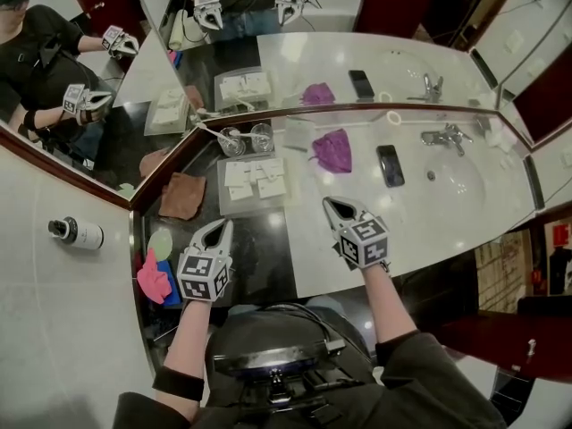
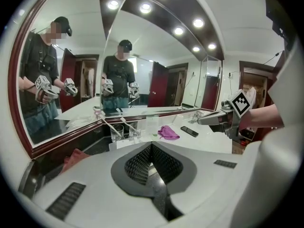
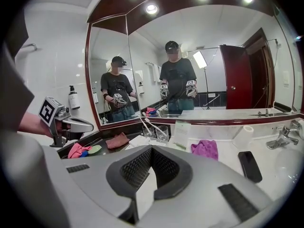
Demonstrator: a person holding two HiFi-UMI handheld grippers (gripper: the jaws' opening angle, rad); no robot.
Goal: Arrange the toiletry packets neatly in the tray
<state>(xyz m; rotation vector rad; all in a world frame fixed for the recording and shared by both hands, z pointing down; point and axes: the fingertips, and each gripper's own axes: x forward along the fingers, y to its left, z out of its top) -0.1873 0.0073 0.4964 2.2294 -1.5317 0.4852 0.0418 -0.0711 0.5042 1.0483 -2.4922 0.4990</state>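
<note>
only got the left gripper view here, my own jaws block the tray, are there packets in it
Observer: Yes. The head view shows the clear tray holding several white packets, all lying flat.
Operator: is the right gripper carrying one
Observer: No. In the right gripper view, the right gripper is shut with nothing between its jaws.
Operator: anything next to my left gripper that i cant see
Observer: A pink cloth lies at the counter's left end, just left of the left gripper.
</note>
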